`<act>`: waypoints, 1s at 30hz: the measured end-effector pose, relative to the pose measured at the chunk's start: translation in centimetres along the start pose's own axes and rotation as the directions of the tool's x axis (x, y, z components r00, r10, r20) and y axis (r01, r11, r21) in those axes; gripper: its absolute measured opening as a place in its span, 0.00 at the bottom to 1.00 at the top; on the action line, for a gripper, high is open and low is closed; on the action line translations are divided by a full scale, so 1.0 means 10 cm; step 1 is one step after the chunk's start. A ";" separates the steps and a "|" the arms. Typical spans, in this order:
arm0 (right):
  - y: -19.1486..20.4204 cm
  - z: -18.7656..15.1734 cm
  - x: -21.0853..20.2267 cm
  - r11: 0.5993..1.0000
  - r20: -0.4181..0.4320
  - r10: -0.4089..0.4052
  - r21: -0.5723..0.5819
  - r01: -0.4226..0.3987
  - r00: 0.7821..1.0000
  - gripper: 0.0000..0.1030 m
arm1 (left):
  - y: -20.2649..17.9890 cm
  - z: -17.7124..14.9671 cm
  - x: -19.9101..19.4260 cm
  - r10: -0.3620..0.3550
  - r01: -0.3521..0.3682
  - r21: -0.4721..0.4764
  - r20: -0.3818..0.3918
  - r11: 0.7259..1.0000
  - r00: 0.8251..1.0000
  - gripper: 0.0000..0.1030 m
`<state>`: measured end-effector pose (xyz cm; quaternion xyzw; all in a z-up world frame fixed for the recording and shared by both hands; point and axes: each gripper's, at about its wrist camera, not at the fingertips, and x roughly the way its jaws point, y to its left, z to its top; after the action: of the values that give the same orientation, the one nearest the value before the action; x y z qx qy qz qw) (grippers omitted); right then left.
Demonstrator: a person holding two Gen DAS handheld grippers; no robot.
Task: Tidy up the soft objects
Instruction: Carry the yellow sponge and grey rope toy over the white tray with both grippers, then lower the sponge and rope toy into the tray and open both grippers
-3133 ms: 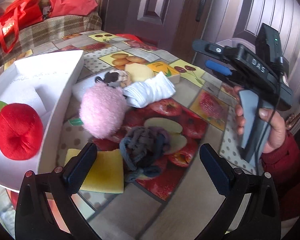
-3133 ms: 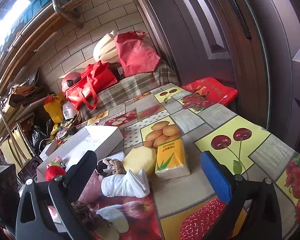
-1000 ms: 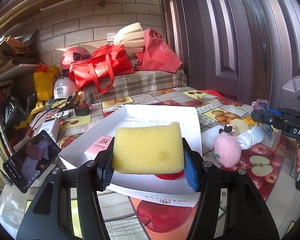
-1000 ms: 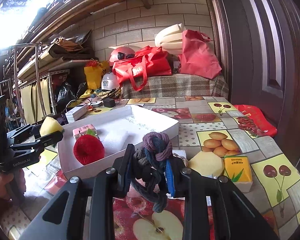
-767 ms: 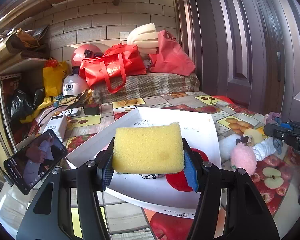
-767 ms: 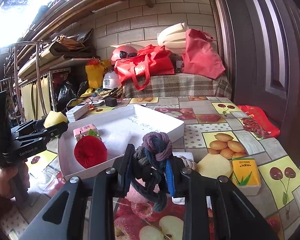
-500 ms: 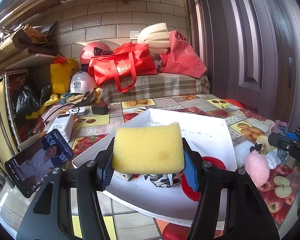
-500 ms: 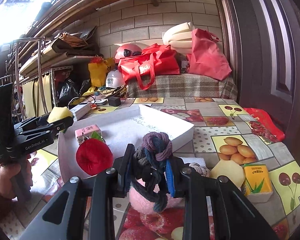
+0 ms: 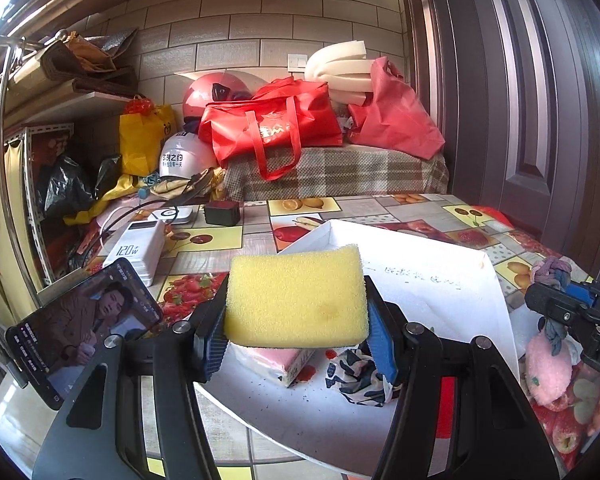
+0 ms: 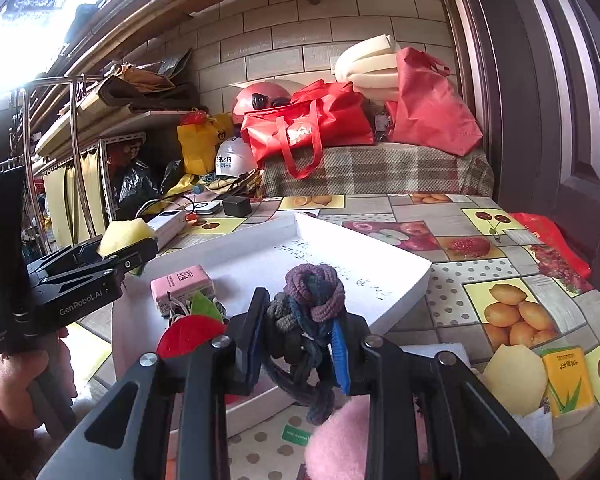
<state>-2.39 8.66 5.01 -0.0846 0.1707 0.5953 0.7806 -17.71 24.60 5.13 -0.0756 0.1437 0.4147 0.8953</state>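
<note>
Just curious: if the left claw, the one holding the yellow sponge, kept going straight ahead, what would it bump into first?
Probably the shallow white cardboard box: the left claw points slightly down over it, yellow sponge leading. Depth is unclear.

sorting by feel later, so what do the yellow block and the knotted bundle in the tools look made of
Yellow block: open-cell foam sponge, matte, with a pitted, porous face. Knotted bundle: thick braided yarn or fabric cord in purple, grey and blue, with a fuzzy woven texture; the fibre is unclear.

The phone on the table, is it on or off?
On. The phone leans by the left gripper, and its screen is lit, showing a person and some text.
</note>
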 end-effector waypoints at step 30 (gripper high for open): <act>0.04 0.21 0.70 0.997 -0.070 -0.067 0.035 0.070 0.995 0.31 | -0.05 0.16 0.44 0.019 -0.019 0.032 -0.024 0.999 1.000 0.60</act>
<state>-0.79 15.77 4.44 -0.0961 0.2055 0.5616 0.7957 -14.33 27.90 5.25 -0.0650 0.1619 0.4199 0.8906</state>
